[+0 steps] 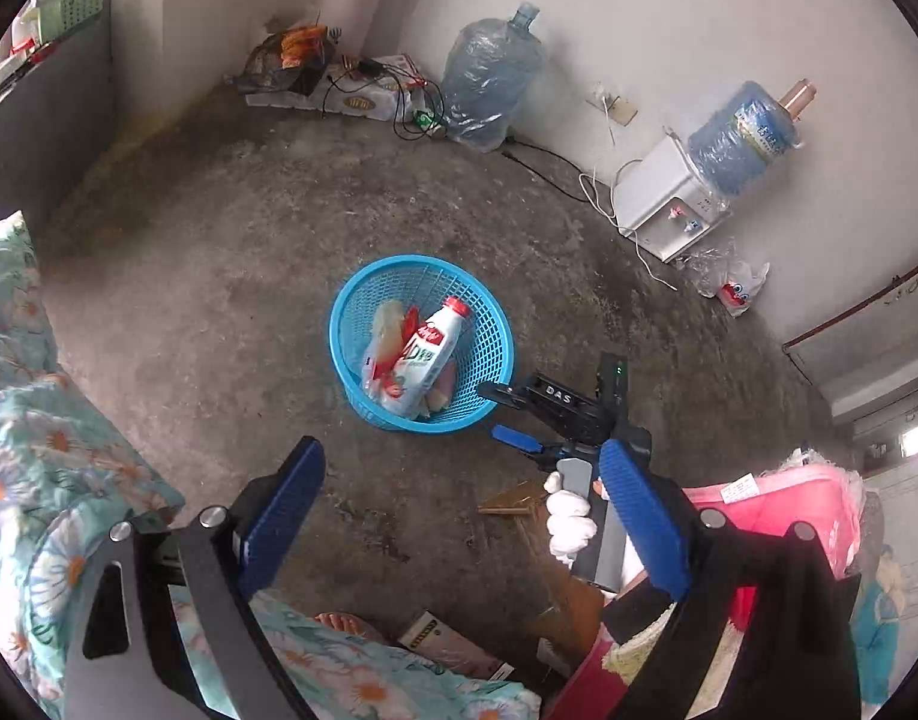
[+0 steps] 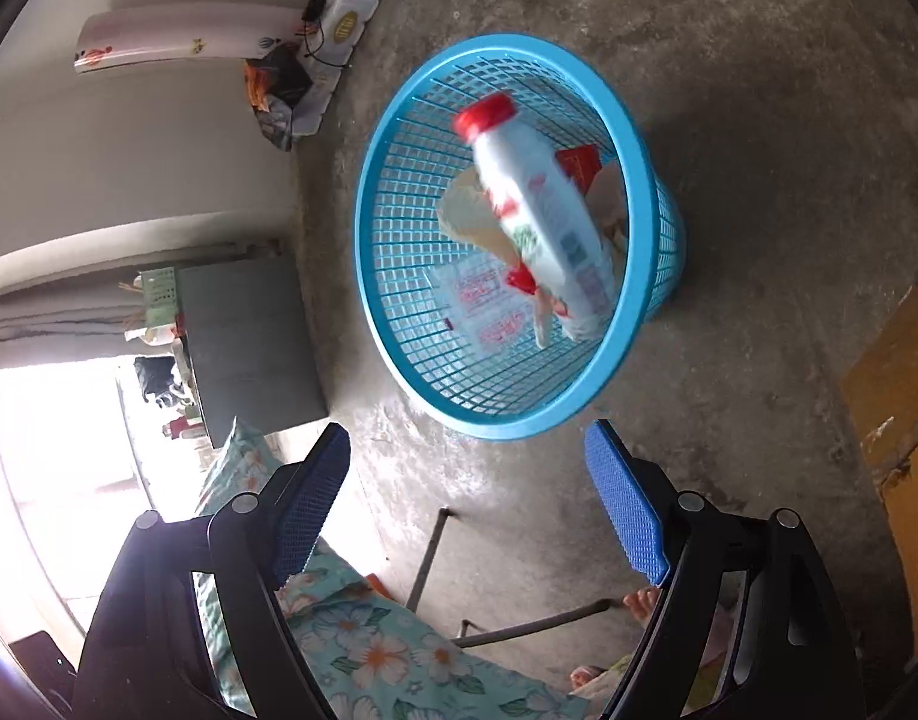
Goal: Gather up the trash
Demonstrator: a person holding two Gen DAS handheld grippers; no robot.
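1. Left wrist view: basket (image 1: 422, 343), round, sky-blue plastic lattice, flared rim, standing on the rough grey concrete floor (image 1: 219, 276) at frame centre.
2. Same view: bottle (image 1: 424, 354), white plastic with red cap, printed label, lying inside the basket on crumpled wrappers (image 1: 387, 330); long axis runs from cap at upper right to base at lower left.
3. Same view: left gripper (image 1: 465, 522), blue ribbed pads on black arms, jaws apart, nothing between them; it is well back from the basket, at the lower edge of the frame.
4. Same view: right gripper (image 1: 507, 414), held by a white-gloved hand (image 1: 570, 519), tips just at the basket's lower-right rim; fingers apart and empty. This is the nearer of the two to the basket.
5. Right wrist view: basket (image 2: 639, 240) fills the upper centre; the bottle (image 2: 543, 216) appears blurred within or just above the mesh, cap toward the top, base toward the lower right. Whether it has settled cannot be told.
6. Same view: right gripper (image 2: 468, 492), jaws wide and empty, rim of the basket just ahead.
7. Judgement: no further trash is evident on the open floor; the next target is unclear.
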